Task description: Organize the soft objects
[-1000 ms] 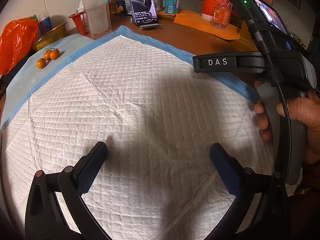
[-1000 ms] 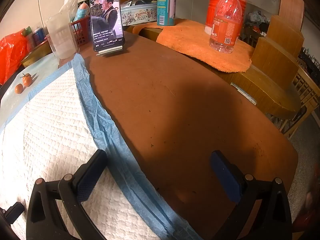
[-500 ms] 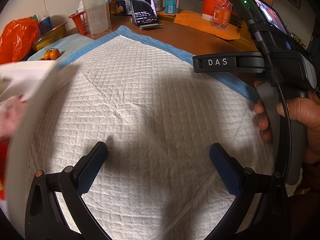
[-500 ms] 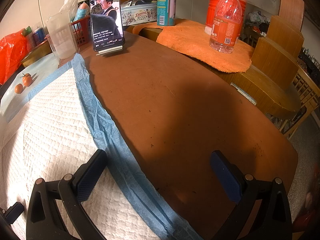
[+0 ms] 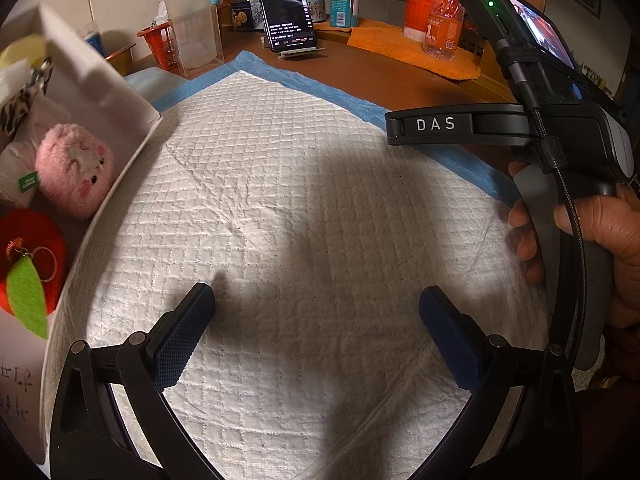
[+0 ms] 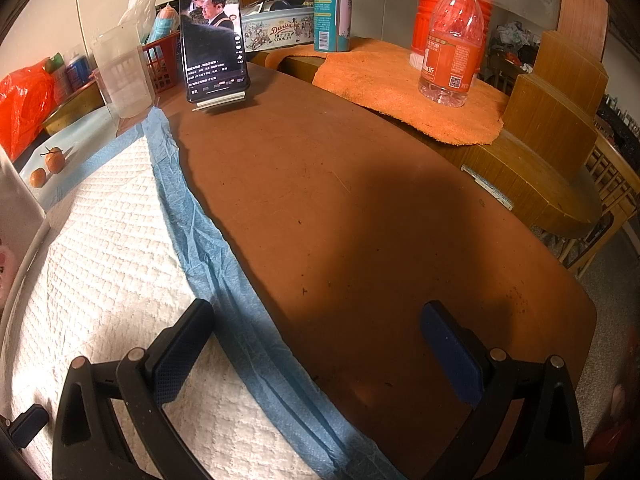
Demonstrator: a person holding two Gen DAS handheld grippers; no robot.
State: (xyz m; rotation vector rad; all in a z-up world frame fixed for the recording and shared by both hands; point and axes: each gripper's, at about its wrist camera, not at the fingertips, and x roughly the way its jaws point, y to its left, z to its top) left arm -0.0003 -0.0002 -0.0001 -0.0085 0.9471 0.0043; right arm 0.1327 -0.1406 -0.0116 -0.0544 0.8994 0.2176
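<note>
Both grippers, left (image 5: 316, 320) and right (image 6: 316, 332), have jaws wide apart and empty; the pink plush (image 5: 74, 170) in the white box (image 5: 104, 80) looks light and squashy, best pinched across its middle.

Warm light, soft shadows, fisheye warping

We see a quilted white pad (image 5: 304, 200) of soft, dimpled paper with a crinkled blue edge, on a matt brown table (image 6: 360, 220). The pink toy (image 5: 74, 170) looks fuzzy; the box (image 5: 100, 92) is smooth white card.
</note>
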